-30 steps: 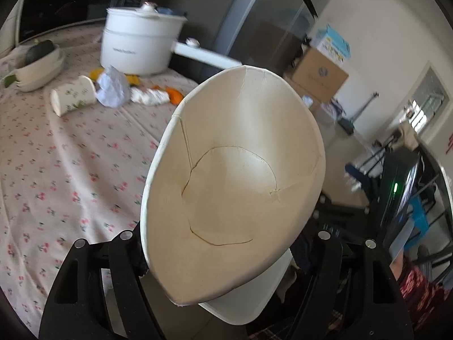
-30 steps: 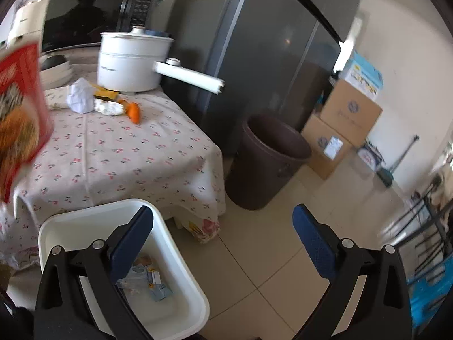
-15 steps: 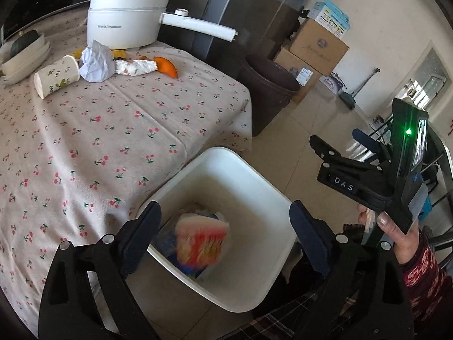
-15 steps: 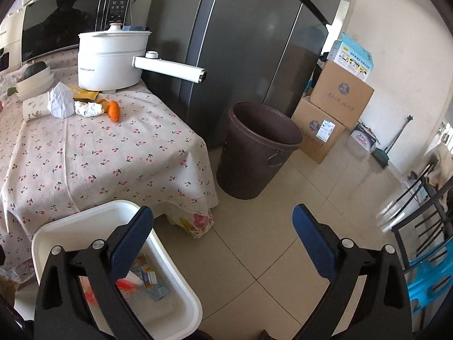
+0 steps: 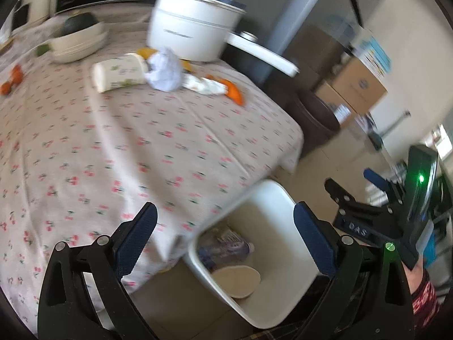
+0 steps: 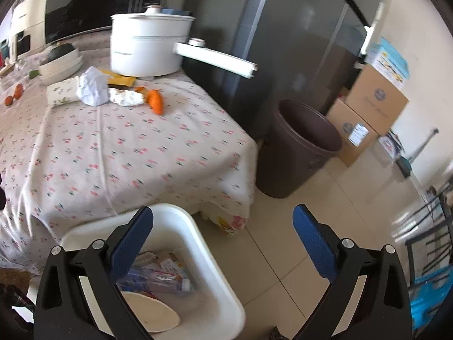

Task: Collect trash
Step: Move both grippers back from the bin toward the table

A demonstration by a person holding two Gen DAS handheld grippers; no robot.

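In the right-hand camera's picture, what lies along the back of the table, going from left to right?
Small orange fruits → stacked bowls → tipped paper cup → crumpled white paper → orange peel → pot's long handle.

Near half of table open, clutter at the far end.
Tablecloth [image 6: 119,153] bare up to a trash cluster: tipped paper cup [image 5: 119,75], crumpled paper [image 5: 165,72], orange peel [image 6: 156,101], all tight against the white pot [image 6: 147,48]; its handle [image 6: 215,58] overhangs the edge. White bin [image 6: 198,243] sits just beside the table corner, brown bucket [image 6: 300,147] beyond, tiled floor [image 6: 283,243] between them clear.
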